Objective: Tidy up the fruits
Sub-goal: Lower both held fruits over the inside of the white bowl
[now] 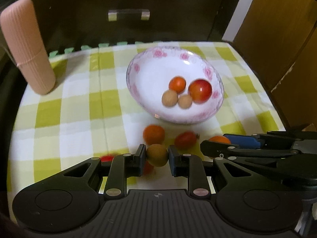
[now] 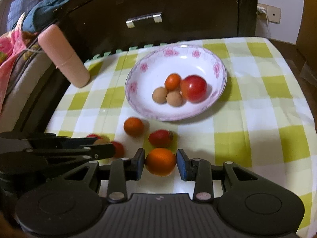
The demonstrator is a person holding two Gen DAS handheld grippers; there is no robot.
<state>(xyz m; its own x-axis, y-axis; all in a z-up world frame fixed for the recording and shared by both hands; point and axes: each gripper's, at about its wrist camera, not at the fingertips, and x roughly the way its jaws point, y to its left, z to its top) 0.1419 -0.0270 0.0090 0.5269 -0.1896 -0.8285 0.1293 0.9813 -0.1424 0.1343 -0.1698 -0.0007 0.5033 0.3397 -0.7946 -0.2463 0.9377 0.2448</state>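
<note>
My left gripper (image 1: 157,155) is shut on a small brown round fruit (image 1: 157,154), held just above the checked cloth. My right gripper (image 2: 160,161) is shut on an orange (image 2: 160,161); in the left wrist view it shows at the right edge (image 1: 220,141). Ahead stands a white bowl with pink flowers (image 1: 158,71) (image 2: 150,73), holding a red round fruit (image 2: 193,88), a small orange (image 2: 172,81) and two tan round fruits (image 2: 174,98). Loose on the cloth lie another orange (image 1: 153,134) (image 2: 133,127) and a red fruit (image 1: 185,140) (image 2: 160,138).
A pink ribbed cylinder (image 1: 27,47) (image 2: 63,55) leans at the table's back left. Behind the table is a dark cabinet with a metal drawer handle (image 1: 128,14) (image 2: 144,19). Small red fruits (image 2: 118,148) lie partly hidden under the left gripper. The green-checked cloth (image 2: 257,119) covers the table.
</note>
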